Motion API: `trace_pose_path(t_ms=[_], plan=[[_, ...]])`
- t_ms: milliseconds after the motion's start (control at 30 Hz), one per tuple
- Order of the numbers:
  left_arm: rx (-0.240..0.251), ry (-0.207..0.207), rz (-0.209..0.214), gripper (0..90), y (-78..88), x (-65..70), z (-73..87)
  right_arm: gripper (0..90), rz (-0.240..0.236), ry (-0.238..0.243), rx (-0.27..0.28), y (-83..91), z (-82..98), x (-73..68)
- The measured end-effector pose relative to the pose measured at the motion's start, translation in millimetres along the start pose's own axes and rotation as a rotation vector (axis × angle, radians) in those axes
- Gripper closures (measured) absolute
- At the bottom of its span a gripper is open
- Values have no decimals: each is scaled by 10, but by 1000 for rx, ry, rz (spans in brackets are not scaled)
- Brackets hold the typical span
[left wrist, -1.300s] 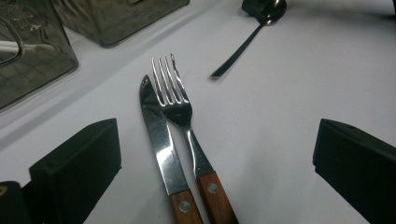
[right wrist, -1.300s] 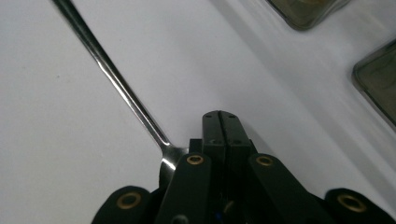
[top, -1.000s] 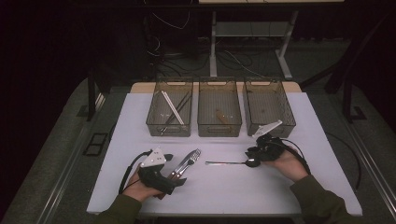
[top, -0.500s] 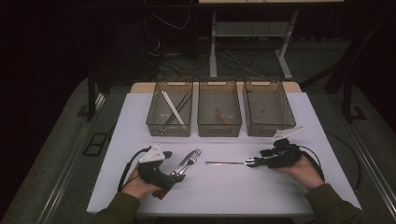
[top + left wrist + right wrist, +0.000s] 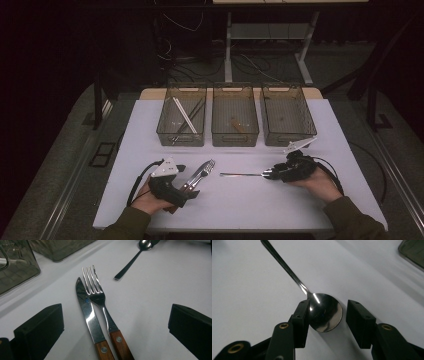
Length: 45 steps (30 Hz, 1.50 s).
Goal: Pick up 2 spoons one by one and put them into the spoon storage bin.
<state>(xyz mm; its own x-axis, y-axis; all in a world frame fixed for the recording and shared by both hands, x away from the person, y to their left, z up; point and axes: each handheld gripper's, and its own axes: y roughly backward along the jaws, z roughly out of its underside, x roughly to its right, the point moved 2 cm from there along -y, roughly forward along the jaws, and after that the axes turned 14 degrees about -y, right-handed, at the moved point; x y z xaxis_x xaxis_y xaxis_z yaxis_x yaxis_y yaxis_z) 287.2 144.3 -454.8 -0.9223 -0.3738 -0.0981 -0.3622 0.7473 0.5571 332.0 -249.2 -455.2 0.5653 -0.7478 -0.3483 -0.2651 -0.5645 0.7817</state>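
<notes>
Right gripper view: spoon (image 5: 325, 312) bowl lies between closing right tongs (image 5: 327, 317).

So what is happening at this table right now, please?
A person is working with cutlery on a white table with two handheld grippers. The right gripper has its jaws around the bowl of a shiny metal spoon, not yet clamped. The left gripper, jaws wide open, points at a wooden-handled knife and fork. Three wire bins stand behind.
</notes>
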Motion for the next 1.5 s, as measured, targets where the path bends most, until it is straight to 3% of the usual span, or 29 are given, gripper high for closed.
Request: trace_pose_path(t_ms=[400, 800, 967, 1500], plan=[[-2, -2, -1, 0, 0, 9, -1, 646, 3, 75, -26, -18, 20, -49], [-2, -7, -1, 0, 0, 15, -3, 788, -23, 105, -62, -17, 39, -91], [-3, -7, -1, 0, 1, 18, -3, 838, -28, 108, -71, -21, 41, -104], [-5, -8, -1, 0, 2, 22, -4, 851, -14, 78, -58, -7, 38, -103]])
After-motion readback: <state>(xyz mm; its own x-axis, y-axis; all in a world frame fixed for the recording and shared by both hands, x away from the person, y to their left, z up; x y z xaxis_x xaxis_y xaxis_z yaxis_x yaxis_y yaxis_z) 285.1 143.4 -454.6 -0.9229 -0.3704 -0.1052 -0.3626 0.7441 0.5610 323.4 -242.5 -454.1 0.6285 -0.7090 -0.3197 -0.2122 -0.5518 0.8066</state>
